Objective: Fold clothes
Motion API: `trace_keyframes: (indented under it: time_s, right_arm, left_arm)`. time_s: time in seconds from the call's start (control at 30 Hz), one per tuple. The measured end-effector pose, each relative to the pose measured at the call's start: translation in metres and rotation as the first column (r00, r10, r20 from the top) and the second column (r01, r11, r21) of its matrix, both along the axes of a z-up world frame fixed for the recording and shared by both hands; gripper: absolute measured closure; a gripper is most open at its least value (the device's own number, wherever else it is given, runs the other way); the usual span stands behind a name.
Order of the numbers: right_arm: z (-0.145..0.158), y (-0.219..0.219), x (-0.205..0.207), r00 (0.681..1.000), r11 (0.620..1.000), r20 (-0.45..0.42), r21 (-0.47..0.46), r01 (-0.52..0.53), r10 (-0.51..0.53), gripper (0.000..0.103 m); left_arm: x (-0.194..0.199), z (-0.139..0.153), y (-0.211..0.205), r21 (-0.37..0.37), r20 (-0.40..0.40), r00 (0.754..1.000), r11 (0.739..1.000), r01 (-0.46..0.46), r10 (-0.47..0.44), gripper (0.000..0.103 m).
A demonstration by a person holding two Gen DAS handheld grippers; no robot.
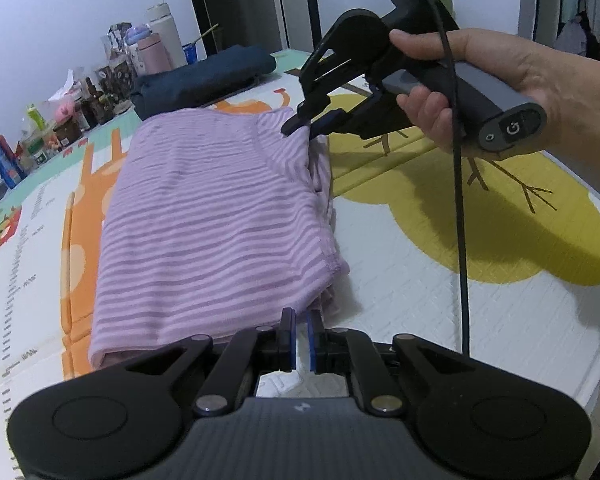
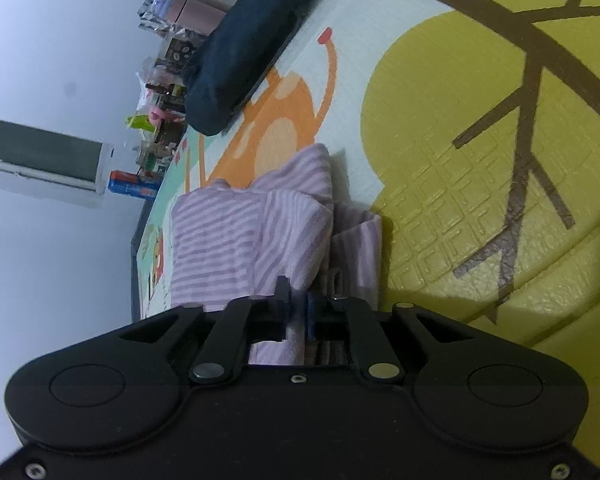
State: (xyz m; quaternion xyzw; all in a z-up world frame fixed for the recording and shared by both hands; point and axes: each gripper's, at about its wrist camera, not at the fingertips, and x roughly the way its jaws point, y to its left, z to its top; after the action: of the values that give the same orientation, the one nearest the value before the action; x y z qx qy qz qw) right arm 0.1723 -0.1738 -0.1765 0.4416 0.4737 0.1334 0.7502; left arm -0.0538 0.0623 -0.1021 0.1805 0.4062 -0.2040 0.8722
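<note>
Left tool point(image 1: 299, 334): nearest the lens, its blue pads standing a narrow slit apart over the near right corner of the garment, nothing pinched between them; reading as released, only barely.

Striped lilac top point(image 1: 216, 216): lying folded into a thick rectangle on the play mat point(image 1: 420, 280) (giraffe and tree print), long axis running away from the left tool, loose layers stacked along its right edge.

Right tool point(image 1: 300, 124): held in a hand point(image 1: 452, 92), tips touching the far right corner of the top. Its own wrist view is showing fabric lying in the slight gap of the right tool point(image 2: 298, 304); whether the pads are pressing cannot be told (likely letting go).

Step in hand, judged: a fold is being laid down, both corners being set on the mat. Next move is calling for both tools lifting clear without dragging the layers, then squaring the right edge or taking another fold.

Navy folded garment point(image 1: 204, 80): lying beyond the top, near bottles point(image 1: 156, 48) by the wall.
</note>
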Motion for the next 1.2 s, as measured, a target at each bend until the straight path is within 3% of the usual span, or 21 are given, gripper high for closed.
trace_keyframes:
  time_s: [0.03,0.13,0.2,0.3,0.4,0.47,0.53,0.6,0.73,0.9,0.97,1.07,1.2]
  right_arm:
    - [0.003,-0.002,-0.002,1.000,1.000,0.003,-0.011,0.009,-0.009,0.089]
    - [0.017,-0.012,-0.010,0.999,0.995,0.019,-0.081,0.050,-0.049,0.068]
    - [0.031,-0.019,-0.017,0.996,0.992,0.051,-0.097,0.076,-0.071,0.068]
    - [0.043,-0.015,-0.023,0.992,0.998,0.122,0.062,0.022,-0.029,0.068]
    - [0.033,0.007,-0.018,0.993,0.979,0.103,0.189,-0.070,0.051,0.061]
    - [0.023,0.024,-0.013,0.992,0.971,0.075,0.213,-0.111,0.097,0.061]
    - [0.015,0.037,-0.010,0.991,0.978,0.042,0.162,-0.133,0.128,0.061]
    - [0.005,0.044,-0.009,0.991,0.983,0.008,0.124,-0.133,0.133,0.061]
    - [-0.009,0.044,-0.011,0.994,0.984,-0.019,0.145,-0.100,0.104,0.061]
    - [-0.018,0.040,-0.014,0.996,0.989,-0.037,0.127,-0.072,0.078,0.078]
    - [-0.018,0.039,-0.018,0.998,0.989,-0.039,0.143,-0.046,0.052,0.076]
    - [-0.006,0.039,-0.027,0.999,0.986,-0.011,0.157,-0.050,0.052,0.062]
    - [0.002,0.043,-0.043,0.997,0.987,-0.014,0.144,-0.072,0.075,0.062]
  left_arm:
    - [-0.001,0.003,0.002,-0.002,0.003,1.000,1.000,0.007,-0.007,0.093]
    - [-0.004,0.016,0.011,-0.016,0.026,0.999,1.000,0.022,-0.022,0.093]
    - [-0.006,0.028,0.019,-0.032,0.051,0.999,0.999,0.019,-0.017,0.093]
    - [-0.001,0.042,0.029,-0.071,0.077,0.997,0.997,0.011,-0.006,0.093]
    - [0.013,0.044,0.025,-0.088,0.092,0.996,0.996,0.016,-0.008,0.093]
    - [0.023,0.037,0.017,-0.092,0.078,0.997,0.995,0.033,-0.026,0.093]
    - [0.032,0.028,0.010,-0.093,0.052,0.997,0.994,0.061,-0.056,0.093]
    - [0.038,0.017,0.004,-0.084,0.030,0.996,0.992,0.092,-0.090,0.093]
    - [0.042,-0.008,0.001,-0.033,-0.031,0.992,0.992,0.125,-0.126,0.093]
    - [0.041,-0.008,0.012,-0.062,-0.044,0.992,0.992,0.114,-0.117,0.093]
    - [0.040,0.000,0.018,-0.065,-0.028,0.994,0.992,0.108,-0.110,0.093]
    - [0.039,0.010,0.034,-0.055,0.002,0.995,0.994,0.098,-0.098,0.093]
    - [0.052,0.001,0.055,-0.048,-0.052,0.997,0.997,0.057,-0.060,0.093]
